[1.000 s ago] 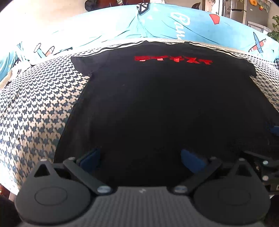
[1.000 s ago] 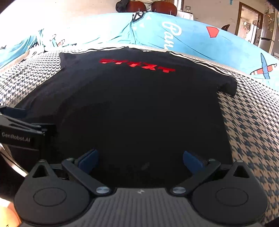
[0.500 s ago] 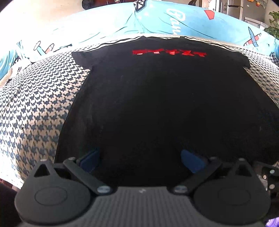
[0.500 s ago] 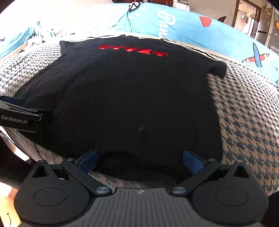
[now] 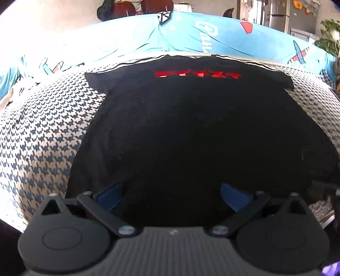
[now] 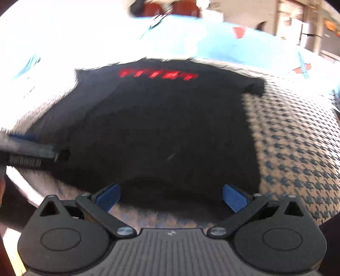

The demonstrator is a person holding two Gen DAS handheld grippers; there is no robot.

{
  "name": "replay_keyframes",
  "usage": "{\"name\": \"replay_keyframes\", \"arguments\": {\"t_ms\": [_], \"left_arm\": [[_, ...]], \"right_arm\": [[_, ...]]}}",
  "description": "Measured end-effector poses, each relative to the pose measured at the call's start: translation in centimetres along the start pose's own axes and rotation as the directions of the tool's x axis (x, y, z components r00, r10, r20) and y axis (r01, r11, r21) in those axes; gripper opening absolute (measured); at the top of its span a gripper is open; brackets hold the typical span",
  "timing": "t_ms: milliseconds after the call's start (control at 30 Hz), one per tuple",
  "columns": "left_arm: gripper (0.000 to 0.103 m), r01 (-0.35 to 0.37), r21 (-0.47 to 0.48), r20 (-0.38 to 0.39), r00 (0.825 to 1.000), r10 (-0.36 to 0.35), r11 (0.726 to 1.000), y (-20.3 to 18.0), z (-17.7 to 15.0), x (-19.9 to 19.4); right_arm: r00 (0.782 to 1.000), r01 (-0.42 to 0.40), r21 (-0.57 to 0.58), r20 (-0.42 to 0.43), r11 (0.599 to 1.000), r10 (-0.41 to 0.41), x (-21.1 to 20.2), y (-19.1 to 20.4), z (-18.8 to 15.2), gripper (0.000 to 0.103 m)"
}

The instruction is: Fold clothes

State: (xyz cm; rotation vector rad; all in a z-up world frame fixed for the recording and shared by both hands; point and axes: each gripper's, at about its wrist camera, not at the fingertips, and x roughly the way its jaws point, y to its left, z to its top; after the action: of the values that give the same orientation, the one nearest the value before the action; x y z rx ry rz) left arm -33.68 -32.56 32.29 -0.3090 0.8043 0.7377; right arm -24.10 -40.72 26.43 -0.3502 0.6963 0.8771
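A black T-shirt (image 5: 191, 131) with a red print (image 5: 197, 74) lies spread flat, front up, on a houndstooth cover (image 5: 42, 135), collar at the far side. My left gripper (image 5: 171, 196) is open low over the shirt's near part, left of centre, with nothing between its blue pads (image 5: 108, 196). The right wrist view is motion-blurred. There the right gripper (image 6: 171, 196) is open at the T-shirt's (image 6: 170, 127) near hem, with houndstooth cover (image 6: 297, 159) showing between its fingers. The left gripper's side (image 6: 31, 152) shows at that view's left edge.
Beyond the shirt lies a turquoise sheet (image 5: 212, 40) with cartoon prints. The cover's near edge drops off at lower left (image 5: 12, 214). Chairs (image 5: 136, 6), a fridge (image 5: 282, 14) and a plant (image 5: 329, 34) stand in the room behind.
The right gripper has pulled back toward me, so the shirt's near hem and bare cover now show between its fingers. The left gripper has shifted only slightly. Both stayed open.
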Motion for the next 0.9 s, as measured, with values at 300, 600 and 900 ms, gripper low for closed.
{"name": "replay_keyframes", "arguments": {"t_ms": [300, 600, 900], "left_arm": [[0.103, 0.001, 0.008, -0.029, 1.000, 0.000, 1.000, -0.2, -0.1, 0.8], [0.103, -0.004, 0.010, -0.058, 0.998, 0.004, 1.000, -0.4, -0.3, 0.7], [0.103, 0.000, -0.020, -0.043, 0.999, -0.001, 1.000, -0.1, -0.1, 0.4]], "right_arm": [[0.989, 0.141, 0.065, -0.062, 0.988, -0.137, 2.4, -1.2, 0.5, 0.103], [0.978, 0.124, 0.035, -0.175, 0.992, -0.116, 1.8, -1.4, -0.7, 0.103], [0.999, 0.037, 0.091, -0.027, 0.995, -0.034, 0.1, -2.1, -0.2, 0.103]]}}
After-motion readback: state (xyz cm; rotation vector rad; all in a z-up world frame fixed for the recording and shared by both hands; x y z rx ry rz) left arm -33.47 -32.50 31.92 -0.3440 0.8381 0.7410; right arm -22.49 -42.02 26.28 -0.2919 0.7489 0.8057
